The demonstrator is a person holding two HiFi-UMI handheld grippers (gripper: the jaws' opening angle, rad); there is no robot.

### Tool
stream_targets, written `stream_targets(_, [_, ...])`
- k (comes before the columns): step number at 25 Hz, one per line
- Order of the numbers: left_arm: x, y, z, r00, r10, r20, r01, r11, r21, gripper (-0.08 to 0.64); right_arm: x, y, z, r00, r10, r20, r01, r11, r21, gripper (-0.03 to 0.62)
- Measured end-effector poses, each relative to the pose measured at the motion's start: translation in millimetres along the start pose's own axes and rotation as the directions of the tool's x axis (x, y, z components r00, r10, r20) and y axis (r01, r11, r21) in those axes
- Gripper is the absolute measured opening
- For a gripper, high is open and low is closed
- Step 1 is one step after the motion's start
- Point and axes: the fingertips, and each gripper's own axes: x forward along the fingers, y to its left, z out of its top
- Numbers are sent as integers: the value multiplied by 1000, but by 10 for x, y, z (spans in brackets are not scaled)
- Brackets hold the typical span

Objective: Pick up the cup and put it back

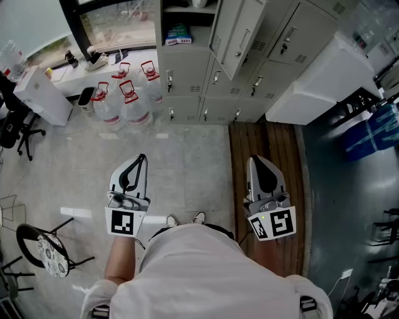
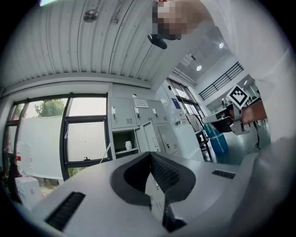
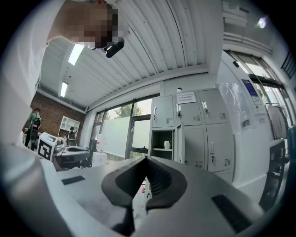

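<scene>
A small white cup (image 3: pixel 167 145) stands on the shelf of an open locker compartment, straight ahead in the right gripper view. The left gripper view shows the cup (image 2: pixel 128 145) in that same open compartment. In the head view only a white bit of the cup (image 1: pixel 199 3) shows at the top edge. My left gripper (image 1: pixel 142 157) and right gripper (image 1: pixel 256 159) are held level in front of my body, well short of the lockers. Both have their jaws closed tip to tip with nothing between them, as the left gripper (image 2: pixel 150 154) and the right gripper (image 3: pixel 145 159) show in their own views.
Grey lockers (image 1: pixel 187 75) fill the wall ahead, with one door (image 1: pixel 240 31) swung open. Several water jugs (image 1: pixel 124 103) stand on the floor at the left. A white cabinet (image 1: pixel 318 81) is at the right, a stool (image 1: pixel 43 249) and an office chair (image 1: pixel 15 128) at the left.
</scene>
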Motion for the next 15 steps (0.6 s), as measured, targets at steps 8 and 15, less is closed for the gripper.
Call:
stream_targets(8, [124,-85,84,1000,18,9,-18,1000,2,20,39,-183,-18,1000,28,12,-28,1000,8,15])
stream_targets(15, [265,-237,121,999,47,1,-47,999,18,20,62,-358,-98,994,105,33,-107,993,54,15])
